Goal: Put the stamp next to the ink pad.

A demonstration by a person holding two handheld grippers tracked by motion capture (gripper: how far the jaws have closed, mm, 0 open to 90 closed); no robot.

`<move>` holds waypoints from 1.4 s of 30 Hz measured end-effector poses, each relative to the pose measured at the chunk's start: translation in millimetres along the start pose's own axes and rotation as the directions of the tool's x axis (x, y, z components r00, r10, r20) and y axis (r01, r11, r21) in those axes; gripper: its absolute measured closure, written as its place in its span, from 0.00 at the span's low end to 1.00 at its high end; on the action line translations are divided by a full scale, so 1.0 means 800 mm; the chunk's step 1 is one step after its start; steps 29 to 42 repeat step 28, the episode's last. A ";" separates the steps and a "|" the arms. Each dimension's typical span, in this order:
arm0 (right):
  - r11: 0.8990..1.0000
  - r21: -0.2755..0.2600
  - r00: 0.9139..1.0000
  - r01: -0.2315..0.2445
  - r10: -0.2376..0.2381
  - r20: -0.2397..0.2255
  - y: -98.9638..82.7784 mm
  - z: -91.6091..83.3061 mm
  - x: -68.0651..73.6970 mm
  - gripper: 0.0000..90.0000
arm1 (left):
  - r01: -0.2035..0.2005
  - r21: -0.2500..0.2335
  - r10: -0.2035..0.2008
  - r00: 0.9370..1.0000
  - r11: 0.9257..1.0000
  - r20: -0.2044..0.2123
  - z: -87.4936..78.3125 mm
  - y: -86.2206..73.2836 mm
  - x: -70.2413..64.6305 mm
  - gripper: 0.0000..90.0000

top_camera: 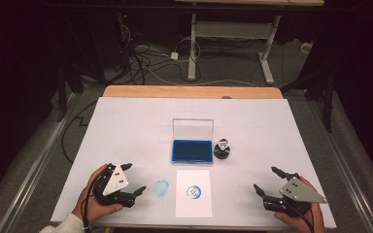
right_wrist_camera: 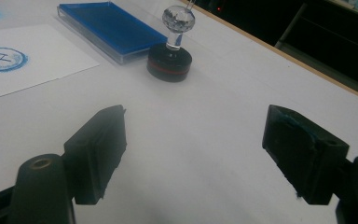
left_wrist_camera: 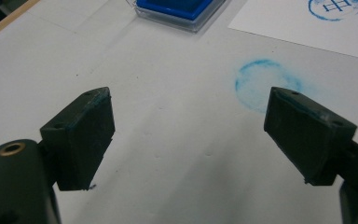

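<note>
Standing upright, stamp points its handle up.

A laboratory recording bay: a white-covered table stands amid dark surroundings. Behind the table, loose cables sprawl over grey floor beside a height-adjustable desk frame; metal rails flank the table.

Ink pad cropped by frame edge
</note>
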State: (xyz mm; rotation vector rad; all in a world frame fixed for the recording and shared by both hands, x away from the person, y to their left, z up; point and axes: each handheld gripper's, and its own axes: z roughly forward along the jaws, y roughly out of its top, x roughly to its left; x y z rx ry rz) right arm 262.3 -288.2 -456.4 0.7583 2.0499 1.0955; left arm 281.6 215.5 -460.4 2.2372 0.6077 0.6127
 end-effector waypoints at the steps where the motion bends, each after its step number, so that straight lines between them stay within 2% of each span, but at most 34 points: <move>1: 1.000 0.000 1.000 0.000 0.000 -0.002 0.000 0.000 0.000 0.24 | 0.000 0.000 0.000 1.000 1.000 0.000 0.000 0.000 0.000 0.17; 14: 1.000 -0.017 1.000 -0.006 0.006 -0.006 0.002 -0.002 0.000 0.24 | 0.009 0.007 -0.009 1.000 1.000 0.008 0.002 0.000 0.000 0.17; 42: 1.000 -0.008 1.000 -0.005 0.005 -0.018 0.003 0.005 -0.001 0.24 | 0.015 0.011 -0.015 1.000 1.000 0.000 0.002 -0.001 0.002 0.17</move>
